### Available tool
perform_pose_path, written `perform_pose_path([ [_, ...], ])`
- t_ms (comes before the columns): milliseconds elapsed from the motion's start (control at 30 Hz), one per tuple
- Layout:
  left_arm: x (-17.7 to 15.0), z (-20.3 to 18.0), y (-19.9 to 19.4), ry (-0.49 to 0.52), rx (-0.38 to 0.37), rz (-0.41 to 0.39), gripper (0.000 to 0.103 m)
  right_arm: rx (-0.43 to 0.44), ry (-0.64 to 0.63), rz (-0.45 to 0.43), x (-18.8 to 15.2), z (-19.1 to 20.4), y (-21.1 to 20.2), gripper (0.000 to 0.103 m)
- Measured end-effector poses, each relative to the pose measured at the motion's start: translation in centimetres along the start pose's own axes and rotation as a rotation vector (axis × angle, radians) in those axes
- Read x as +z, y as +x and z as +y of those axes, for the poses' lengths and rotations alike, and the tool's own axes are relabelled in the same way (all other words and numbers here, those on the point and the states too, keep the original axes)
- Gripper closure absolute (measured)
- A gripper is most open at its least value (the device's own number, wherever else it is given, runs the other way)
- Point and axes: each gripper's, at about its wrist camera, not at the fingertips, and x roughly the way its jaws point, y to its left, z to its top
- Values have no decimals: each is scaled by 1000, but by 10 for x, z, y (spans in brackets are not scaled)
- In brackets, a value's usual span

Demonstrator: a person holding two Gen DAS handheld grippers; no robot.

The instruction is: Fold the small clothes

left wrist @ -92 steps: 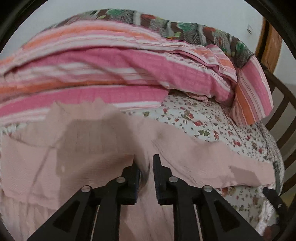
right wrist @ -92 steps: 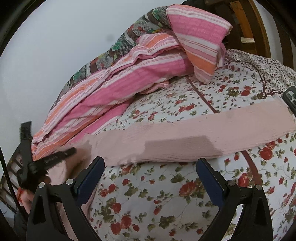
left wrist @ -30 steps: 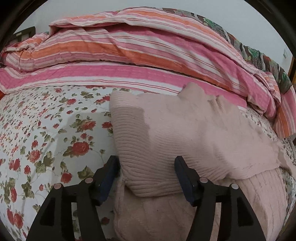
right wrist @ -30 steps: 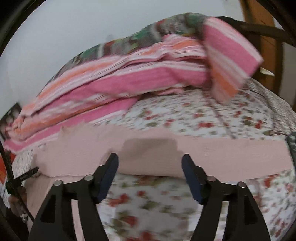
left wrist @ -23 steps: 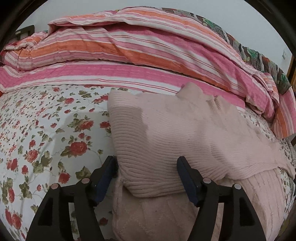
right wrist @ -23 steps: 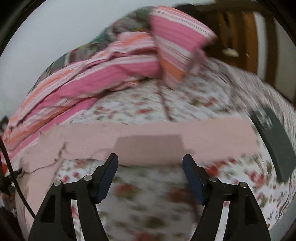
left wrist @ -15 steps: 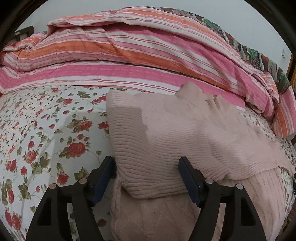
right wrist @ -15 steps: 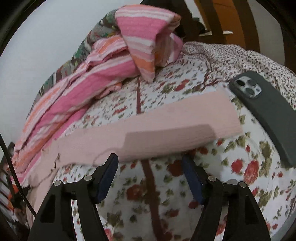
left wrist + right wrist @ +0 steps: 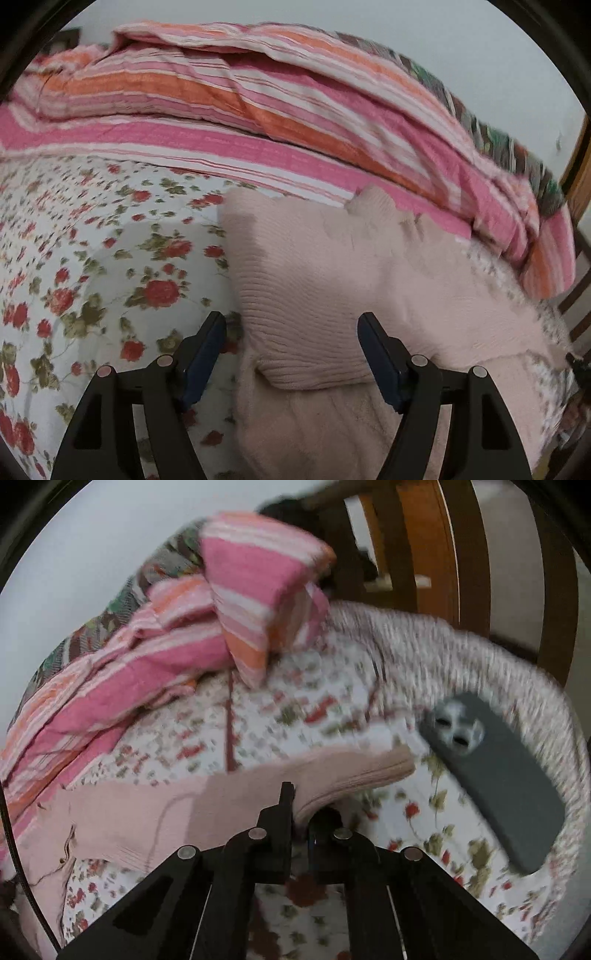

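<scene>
Folding about half done by my estimate: one pink sweater [image 9: 332, 280] on the bed [image 9: 92, 258], one sleeve [image 9: 306, 325] laid across its body, other sleeve [image 9: 351, 771] pinched in the closed right gripper [image 9: 301, 812], left gripper [image 9: 291, 354] wide open, empty; one phone [image 9: 498, 786] nearby.

one pink sweater [image 9: 332, 280], one phone [image 9: 495, 775] (blurred), one striped quilt [image 9: 258, 110]

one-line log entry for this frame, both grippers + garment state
left gripper: open over folded sleeve | right gripper: shut on pink sweater sleeve | phone beside
</scene>
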Motion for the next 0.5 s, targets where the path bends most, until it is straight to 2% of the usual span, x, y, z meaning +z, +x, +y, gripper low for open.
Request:
perform_pose_path([
  [233,4,23,-32,-55,-10,-93,25,13,-161,-114,32,83,-47,97],
  [367,7,38,-49,-82,-14,-130,24,73,-240,-154,40,150,-69,97],
  [500,10,60,-63,-116,-5,-156,24,158,-319,-163,32,225,-84,97],
])
